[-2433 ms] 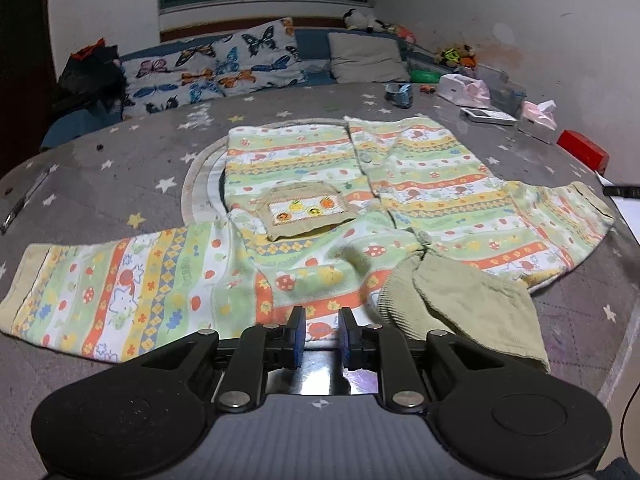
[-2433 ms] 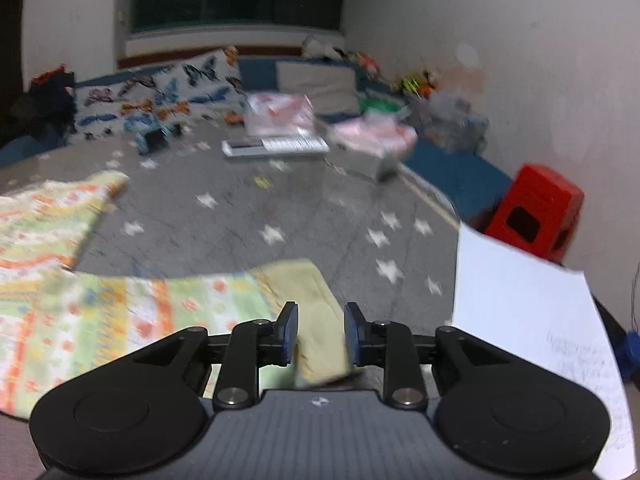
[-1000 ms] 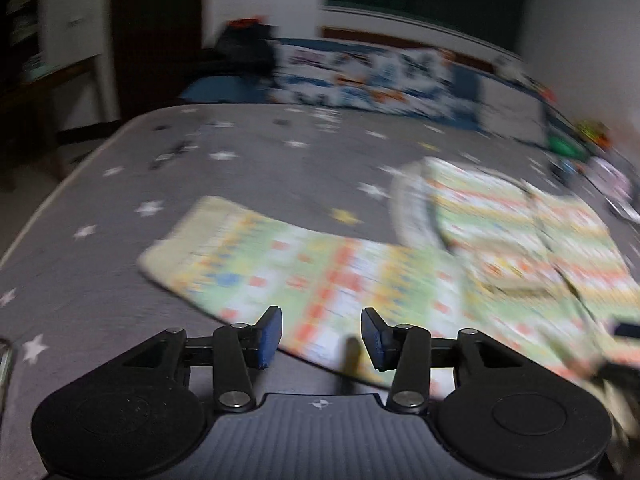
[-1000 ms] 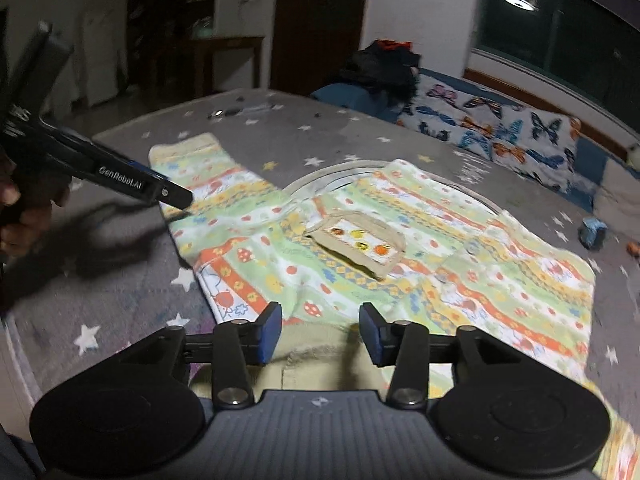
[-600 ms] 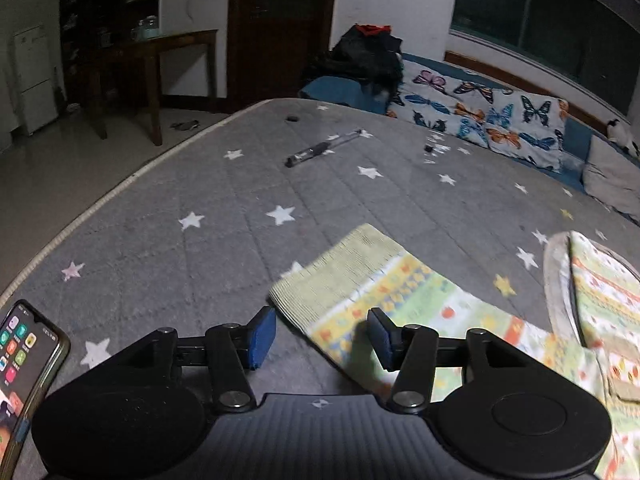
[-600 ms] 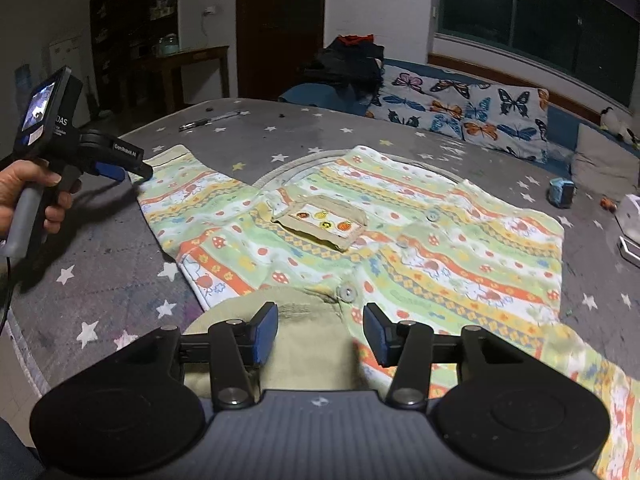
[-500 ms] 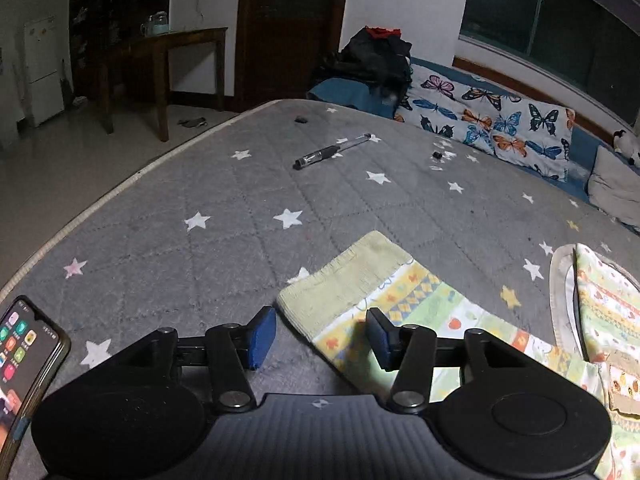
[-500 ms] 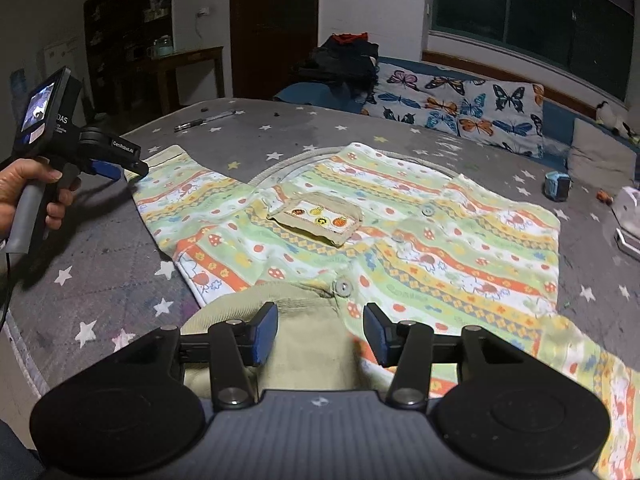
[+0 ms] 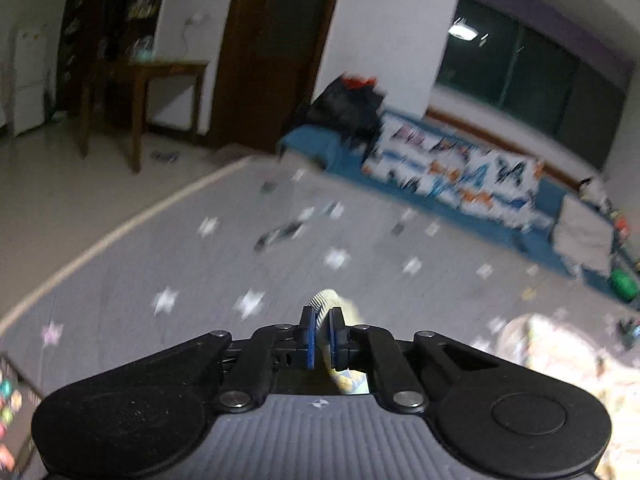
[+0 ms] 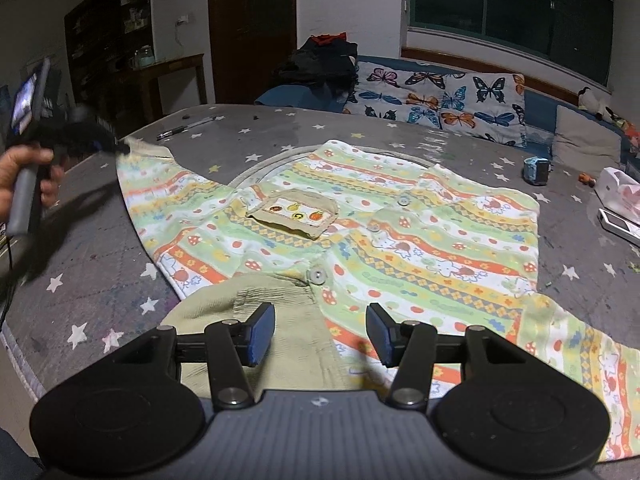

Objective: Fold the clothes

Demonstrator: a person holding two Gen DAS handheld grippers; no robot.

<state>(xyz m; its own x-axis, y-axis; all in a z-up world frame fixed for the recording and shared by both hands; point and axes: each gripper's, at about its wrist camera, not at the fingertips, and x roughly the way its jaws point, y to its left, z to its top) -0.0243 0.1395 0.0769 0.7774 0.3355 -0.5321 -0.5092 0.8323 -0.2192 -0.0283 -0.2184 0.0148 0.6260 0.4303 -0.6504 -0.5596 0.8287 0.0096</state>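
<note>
Presently the left gripper (image 9: 320, 330) is clamped on the sleeve cuff (image 9: 325, 300) of the striped cardigan (image 10: 400, 240); right gripper (image 10: 320, 334) gapes wide, holding nothing.

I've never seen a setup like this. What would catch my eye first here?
The bright striped child's jacket with a tan chest pocket, spread flat on the grey star-patterned bed cover. At far left, the left gripper has pinched the ribbed sleeve cuff, while the right gripper hovers open above the olive hood.
</note>
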